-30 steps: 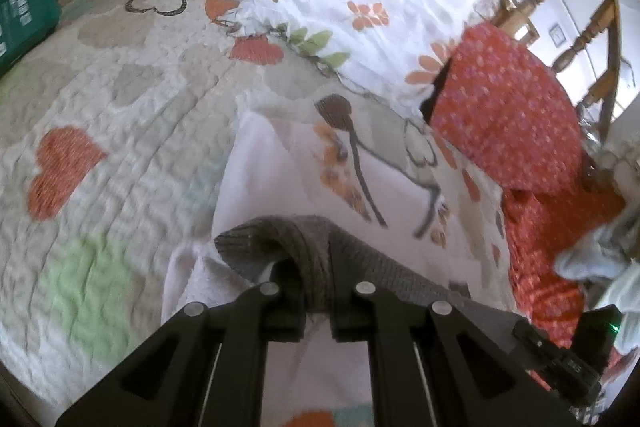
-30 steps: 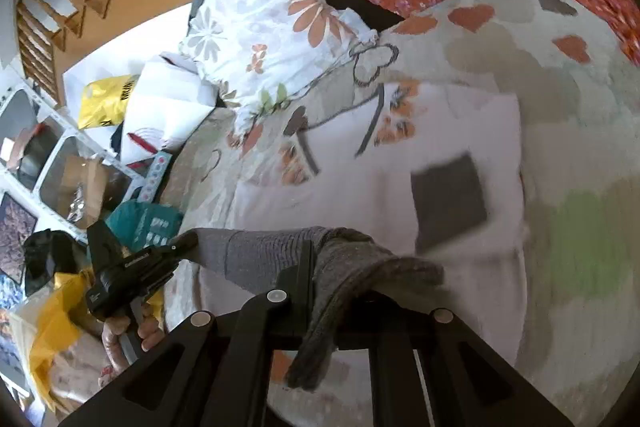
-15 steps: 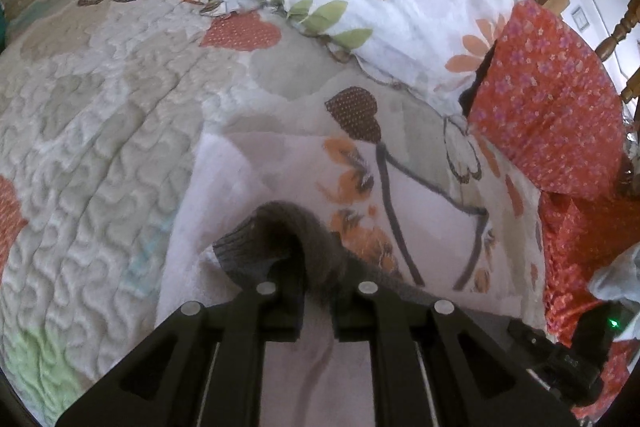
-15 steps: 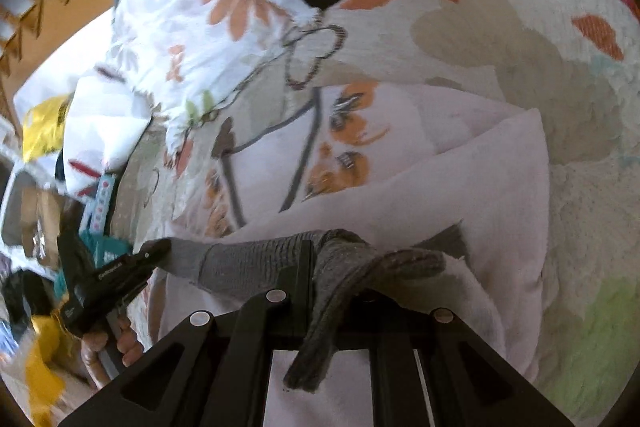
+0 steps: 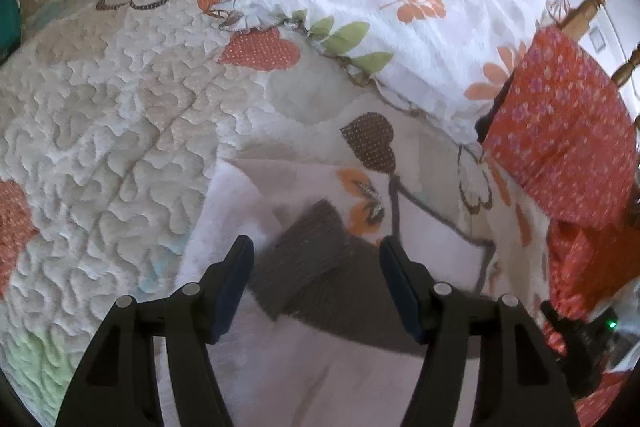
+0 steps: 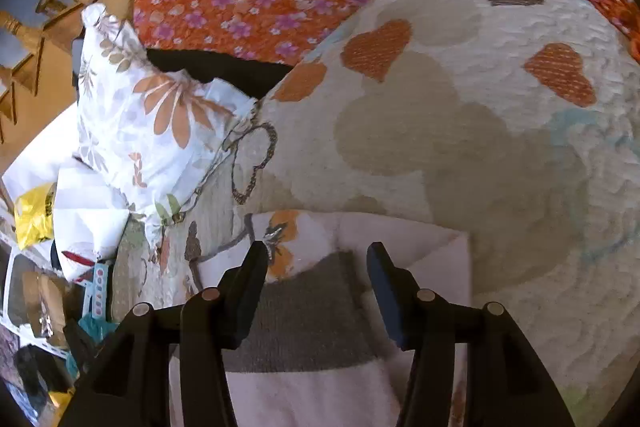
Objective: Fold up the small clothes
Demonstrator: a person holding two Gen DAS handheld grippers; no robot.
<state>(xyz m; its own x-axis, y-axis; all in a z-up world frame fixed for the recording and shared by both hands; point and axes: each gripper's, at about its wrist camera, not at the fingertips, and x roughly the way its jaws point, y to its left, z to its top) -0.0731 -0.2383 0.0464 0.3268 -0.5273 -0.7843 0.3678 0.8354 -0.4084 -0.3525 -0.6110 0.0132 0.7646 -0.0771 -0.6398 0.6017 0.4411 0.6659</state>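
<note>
Grey knit sock [image 5: 316,267] lies flat on a pale pink towel [image 5: 320,379], folded over w/ one ribbed end angled up-left across the rest. It sits near the towel's far edge, approx mid-width. Towel itself is spread on the heart-pattern quilt [image 5: 112,131].

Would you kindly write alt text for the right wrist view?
The open right tool hovers over a folded grey sock lying on a white towel, on a heart-patterned quilt. A floral pillow lies left.
</note>
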